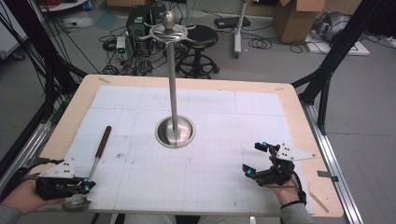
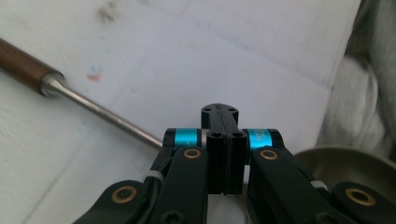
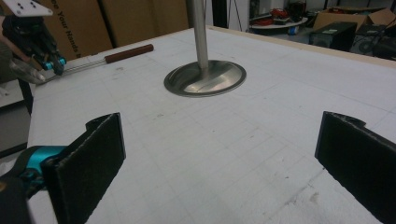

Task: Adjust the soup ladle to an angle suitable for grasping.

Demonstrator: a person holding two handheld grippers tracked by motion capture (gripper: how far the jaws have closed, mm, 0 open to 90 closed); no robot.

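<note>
Table [image 1: 299, 121]: a wooden top covered by a white gridded sheet [image 1: 215, 140].
Stand [image 1: 173, 84]: a tall metal pole rising upright from a round dished base at the middle of the sheet, hooks at its top.
Ladle [image 1: 95, 158]: lies at the near left, brown handle pointing away, bowl at the table's front edge.
Right gripper [image 1: 256, 158]: near right, above the sheet, jaws wide apart, nothing between them.
Left gripper [image 1: 87, 187]: jaws pressed together, just over the ladle's thin metal shaft near the bowl; whether they pinch it cannot be told.

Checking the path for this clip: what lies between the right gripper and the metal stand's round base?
Nothing: in the right gripper view only bare white gridded mat separates the open right gripper from the stand's base.
</note>
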